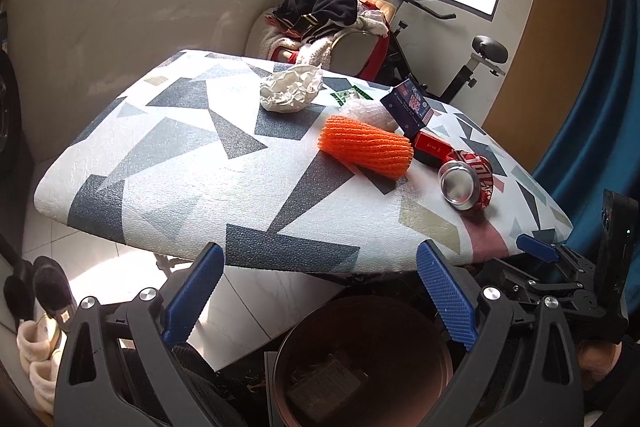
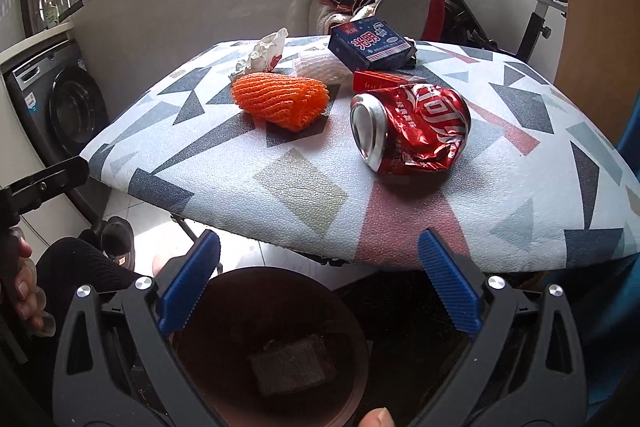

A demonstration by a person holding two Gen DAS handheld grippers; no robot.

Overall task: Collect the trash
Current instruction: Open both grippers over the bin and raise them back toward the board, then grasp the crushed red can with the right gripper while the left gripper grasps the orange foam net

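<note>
Trash lies on a patterned table [image 1: 160, 163] [image 2: 304, 195]: a crushed red can [image 1: 468, 183] [image 2: 412, 129], an orange foam net [image 1: 366, 147] [image 2: 282, 99], a white foam net [image 1: 370, 113] [image 2: 324, 67], crumpled white paper [image 1: 290, 89] [image 2: 262, 53], a blue box [image 1: 408, 105] [image 2: 372, 45] and a red box [image 1: 430, 147] [image 2: 380, 81]. My left gripper [image 1: 320, 291] is open and empty, below the table's near edge, above a brown bin [image 1: 364, 363]. My right gripper [image 2: 320, 287] is open and empty over the same bin [image 2: 272, 347]; it also shows in the left wrist view [image 1: 540, 251].
The bin holds a dark flat object [image 2: 294, 367]. A washing machine [image 2: 60, 107] stands left. A chair piled with clothes [image 1: 328, 15] and an exercise bike [image 1: 472, 63] stand behind the table. Slippers [image 1: 40, 307] lie on the floor at left.
</note>
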